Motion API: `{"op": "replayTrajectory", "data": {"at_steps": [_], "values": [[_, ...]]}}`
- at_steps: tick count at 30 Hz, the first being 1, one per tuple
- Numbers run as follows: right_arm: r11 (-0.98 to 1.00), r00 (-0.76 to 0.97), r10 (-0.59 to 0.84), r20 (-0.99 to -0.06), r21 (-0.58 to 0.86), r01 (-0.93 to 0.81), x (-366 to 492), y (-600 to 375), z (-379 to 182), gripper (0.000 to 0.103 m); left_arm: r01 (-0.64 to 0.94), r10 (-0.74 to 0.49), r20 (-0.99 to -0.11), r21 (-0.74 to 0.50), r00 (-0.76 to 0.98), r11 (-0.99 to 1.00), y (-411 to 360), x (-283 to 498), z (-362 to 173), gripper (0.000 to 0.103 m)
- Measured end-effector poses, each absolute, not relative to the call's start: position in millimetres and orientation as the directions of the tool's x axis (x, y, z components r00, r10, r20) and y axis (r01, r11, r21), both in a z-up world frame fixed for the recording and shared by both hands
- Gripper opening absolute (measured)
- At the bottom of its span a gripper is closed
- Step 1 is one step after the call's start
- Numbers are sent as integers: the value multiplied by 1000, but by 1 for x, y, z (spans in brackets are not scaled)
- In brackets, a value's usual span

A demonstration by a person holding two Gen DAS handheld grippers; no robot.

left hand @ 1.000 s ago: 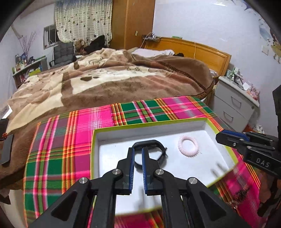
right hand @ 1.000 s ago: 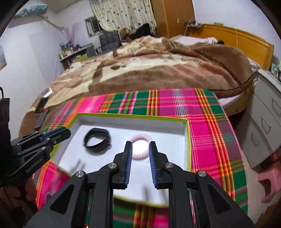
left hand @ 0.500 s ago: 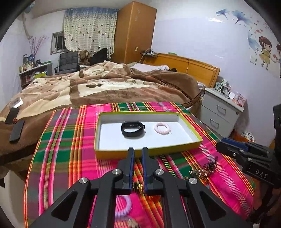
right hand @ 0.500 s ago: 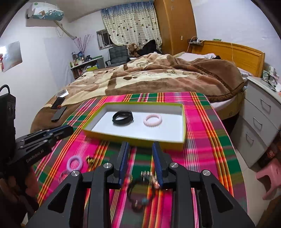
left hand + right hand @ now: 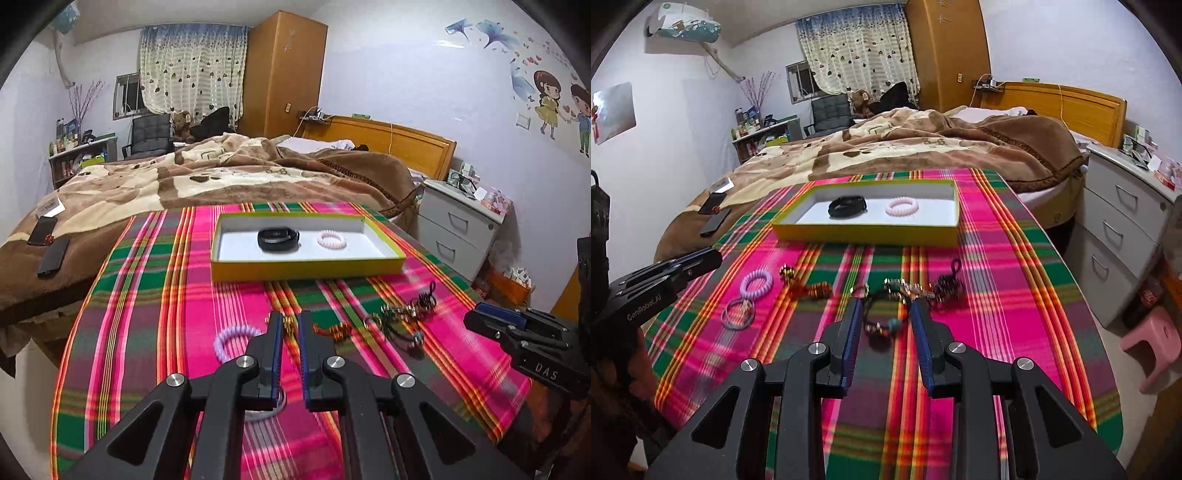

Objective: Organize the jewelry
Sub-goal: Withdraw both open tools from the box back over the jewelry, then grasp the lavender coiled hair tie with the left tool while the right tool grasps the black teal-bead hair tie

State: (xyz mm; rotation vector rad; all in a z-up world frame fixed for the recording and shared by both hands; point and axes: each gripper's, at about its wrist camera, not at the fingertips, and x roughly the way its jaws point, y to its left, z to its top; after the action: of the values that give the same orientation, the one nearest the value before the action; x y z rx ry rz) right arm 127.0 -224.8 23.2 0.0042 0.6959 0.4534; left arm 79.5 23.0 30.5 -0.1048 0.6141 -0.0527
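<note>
Black band [image 5: 847, 206] and pink coil [image 5: 902, 207] now in tray [image 5: 864, 233], far ahead of both tools. Pulled back to loose pile: dark beaded cord [image 5: 882, 325] between right gripper [image 5: 884, 312] tips, released, just widened. Left gripper [image 5: 289, 323] narrow, empty. Next pickup likely.

jewelry clutter [image 5: 886, 295] ahead, box [image 5: 864, 232] beyond

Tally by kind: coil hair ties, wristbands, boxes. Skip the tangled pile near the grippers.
Coil hair ties: 2 (pale pink spiral coil tie in the box, lilac spiral coil tie on the plaid cloth)
Wristbands: 1 (black wristband, in the box)
Boxes: 1 (shallow yellow-green cardboard box)
Total: 4
</note>
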Motion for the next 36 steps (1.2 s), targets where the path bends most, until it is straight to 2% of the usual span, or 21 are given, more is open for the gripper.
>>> {"op": "replayTrajectory", "data": {"at_steps": [21,28,36], "values": [[919,655,381,-653,191,-344,139,-246,8,29,16,-80,-620,-108,781,994,29,72,11,8],[920,640,379,-668,193,-342,148,-243,2,29,-5,-74,-650,-118,757,993,37,80,0,15],[908,589,404,-700,229,-351,160,-231,-10,29,11,-76,-661,-103,746,995,35,91,-5,16]]}}
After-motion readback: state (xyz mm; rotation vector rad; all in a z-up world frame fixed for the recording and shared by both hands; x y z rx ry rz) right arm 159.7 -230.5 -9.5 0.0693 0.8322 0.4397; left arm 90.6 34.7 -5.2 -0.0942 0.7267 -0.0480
